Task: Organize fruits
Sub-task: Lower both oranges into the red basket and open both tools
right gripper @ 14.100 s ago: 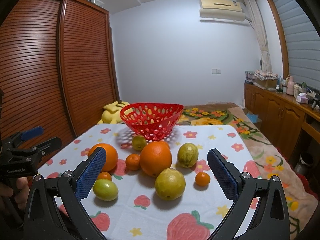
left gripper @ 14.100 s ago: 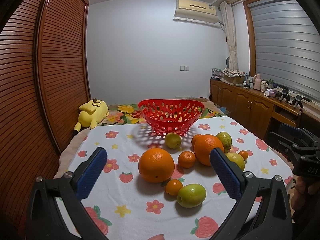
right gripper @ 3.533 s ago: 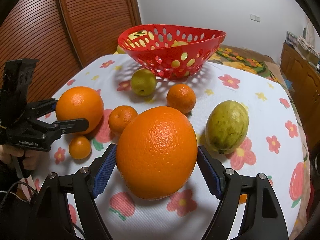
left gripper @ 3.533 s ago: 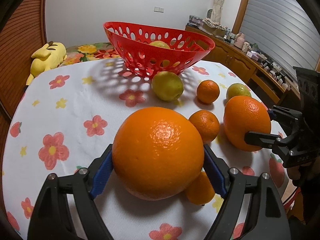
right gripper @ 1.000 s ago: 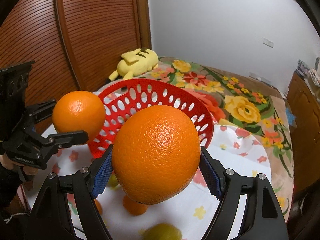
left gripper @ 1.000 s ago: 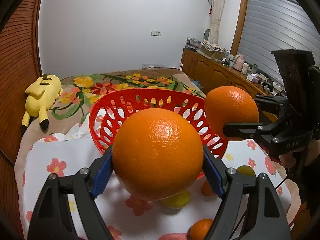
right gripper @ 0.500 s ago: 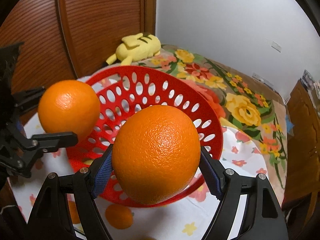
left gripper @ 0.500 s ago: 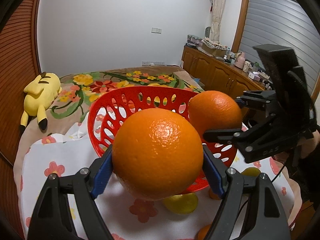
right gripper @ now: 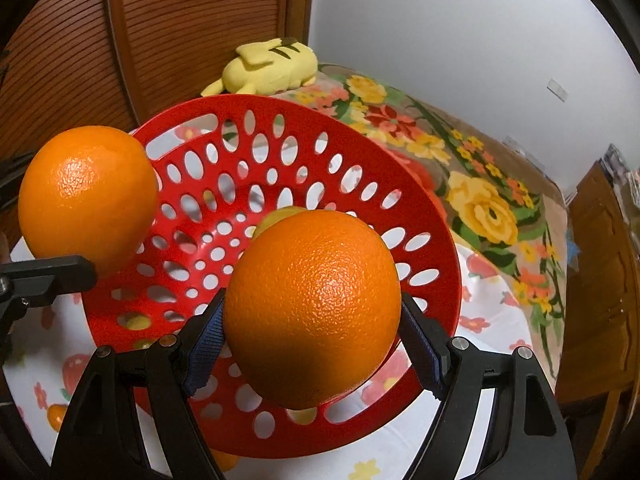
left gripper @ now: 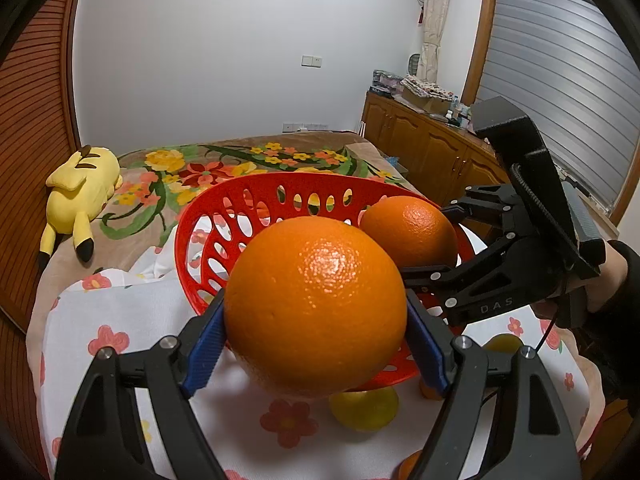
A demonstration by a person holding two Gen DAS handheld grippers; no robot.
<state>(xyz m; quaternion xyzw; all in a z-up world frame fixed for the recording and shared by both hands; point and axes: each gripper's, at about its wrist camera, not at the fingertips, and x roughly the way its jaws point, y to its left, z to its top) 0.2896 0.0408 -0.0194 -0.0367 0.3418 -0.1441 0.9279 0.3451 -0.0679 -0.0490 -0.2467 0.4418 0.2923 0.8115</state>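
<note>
Right gripper (right gripper: 312, 336) clamps orange (right gripper: 312, 304) above red basket (right gripper: 432, 216) interior; left gripper (left gripper: 316, 332) grips second orange (left gripper: 316, 300), nearer rim.

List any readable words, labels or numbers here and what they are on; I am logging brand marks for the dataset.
"DAS": raised letters on the black body of the right gripper, seen from the left wrist camera; more letters may be hidden.
Boxes and bottles on the wooden sideboard: any print is too small and blurred to read.
Nothing else legible in either view.
</note>
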